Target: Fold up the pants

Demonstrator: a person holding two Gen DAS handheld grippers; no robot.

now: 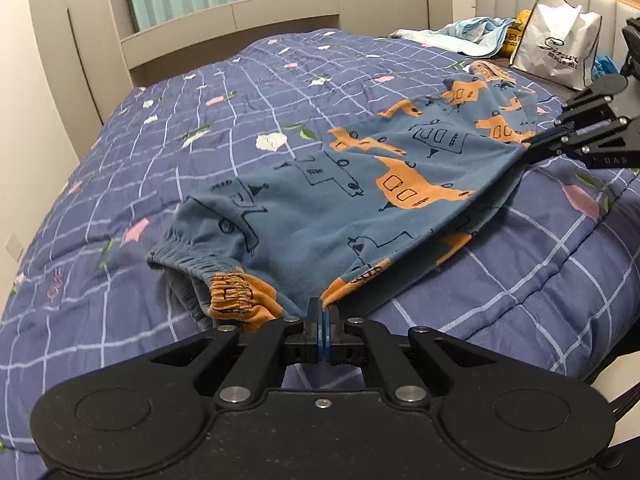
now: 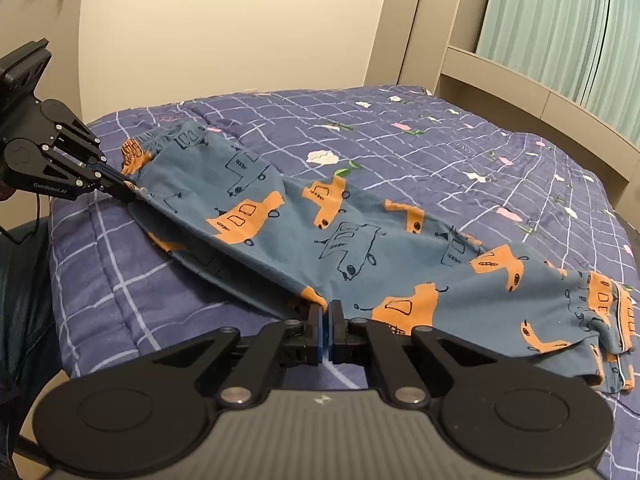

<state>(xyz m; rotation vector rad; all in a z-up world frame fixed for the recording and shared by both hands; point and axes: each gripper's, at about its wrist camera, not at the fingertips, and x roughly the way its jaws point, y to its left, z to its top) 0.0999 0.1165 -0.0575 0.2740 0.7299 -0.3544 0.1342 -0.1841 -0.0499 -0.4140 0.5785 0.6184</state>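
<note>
Left wrist view: left gripper [image 1: 323, 309] pinches pants [image 1: 360, 184] near the waistband, right gripper [image 1: 532, 145] clamps the same edge, probably mid-leg; length runs between them.

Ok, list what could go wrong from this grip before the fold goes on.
1. Both the left gripper and the right gripper pinch only a thin edge of the pants; a tug could pull the cloth free.
2. The fabric sags and bunches between the two grips, so the fold may come out uneven.
3. The leg ends lie crumpled and may drag on the quilt.
</note>
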